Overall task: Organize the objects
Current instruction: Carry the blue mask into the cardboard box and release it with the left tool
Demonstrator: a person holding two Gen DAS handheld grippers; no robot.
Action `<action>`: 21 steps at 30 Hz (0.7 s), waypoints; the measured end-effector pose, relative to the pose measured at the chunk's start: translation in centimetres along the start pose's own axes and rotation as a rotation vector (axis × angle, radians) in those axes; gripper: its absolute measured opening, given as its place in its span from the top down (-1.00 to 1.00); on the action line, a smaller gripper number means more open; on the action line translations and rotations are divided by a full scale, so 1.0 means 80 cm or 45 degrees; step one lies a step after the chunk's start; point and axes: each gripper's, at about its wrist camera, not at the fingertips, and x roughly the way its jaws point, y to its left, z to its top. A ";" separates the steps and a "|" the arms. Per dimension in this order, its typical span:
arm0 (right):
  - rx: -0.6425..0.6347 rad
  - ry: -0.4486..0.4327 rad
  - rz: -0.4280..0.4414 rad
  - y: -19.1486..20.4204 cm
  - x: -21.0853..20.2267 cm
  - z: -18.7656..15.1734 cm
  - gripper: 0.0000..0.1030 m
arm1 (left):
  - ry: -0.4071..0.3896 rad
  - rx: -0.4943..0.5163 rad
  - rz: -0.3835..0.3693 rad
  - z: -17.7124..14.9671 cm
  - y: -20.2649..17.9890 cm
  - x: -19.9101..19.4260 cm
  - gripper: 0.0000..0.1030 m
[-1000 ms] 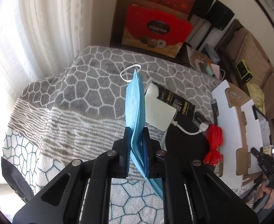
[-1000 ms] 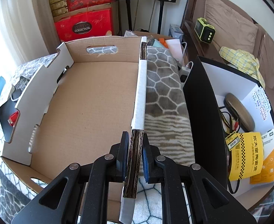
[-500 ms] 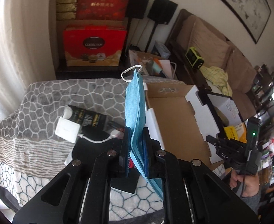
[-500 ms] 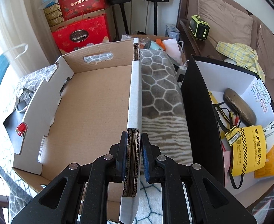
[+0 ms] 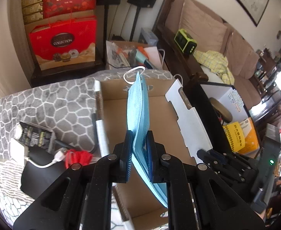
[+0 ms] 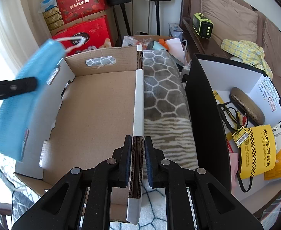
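A living room, crowded at the edges: red gift boxes stacked against the far wall, two black speakers on stands, a brown sofa with a yellow checked cloth on it. In the middle, a grey blanket with a white honeycomb pattern covers the surface; what lies under it cannot be made out.

On the blanket sits an open cardboard box, its floor bare. The right gripper has its jaws closed down on the box's near right wall, the corrugated edge pinched between the pads. The hand that holds it is out of sight.

The left gripper is above the box, jaws clamped tight on a blue face mask that stands on edge, its white ear loop curling at the top. The mask's lower corner is hidden behind the jaws. From the right wrist view the mask is blurred and hangs over the box's left wall.

Left of the box lie a white charger, a red cord bundle and a dark packet, partly overlapping. To the right, a second box with black outer walls holds cables, a yellow leaflet and a gold case; its far side is cut off.
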 end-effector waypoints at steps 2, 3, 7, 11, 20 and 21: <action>0.000 -0.003 0.000 0.001 -0.001 0.001 0.76 | 0.023 0.013 0.012 0.002 -0.009 0.015 0.78; 0.002 -0.003 -0.001 0.000 -0.002 0.001 0.76 | 0.030 0.020 0.016 0.003 -0.013 0.021 0.78; 0.014 -0.003 0.010 -0.002 -0.003 0.001 0.76 | 0.059 0.020 0.005 0.006 -0.025 0.041 0.79; 0.016 0.000 0.013 -0.003 -0.003 0.001 0.76 | 0.093 0.019 -0.013 0.011 -0.038 0.060 0.78; 0.020 0.009 0.013 -0.003 -0.004 0.000 0.76 | 0.094 0.034 -0.079 0.016 -0.060 0.074 -0.22; 0.021 0.009 0.013 -0.003 -0.004 -0.001 0.76 | 0.089 0.034 -0.076 0.017 -0.059 0.070 -0.22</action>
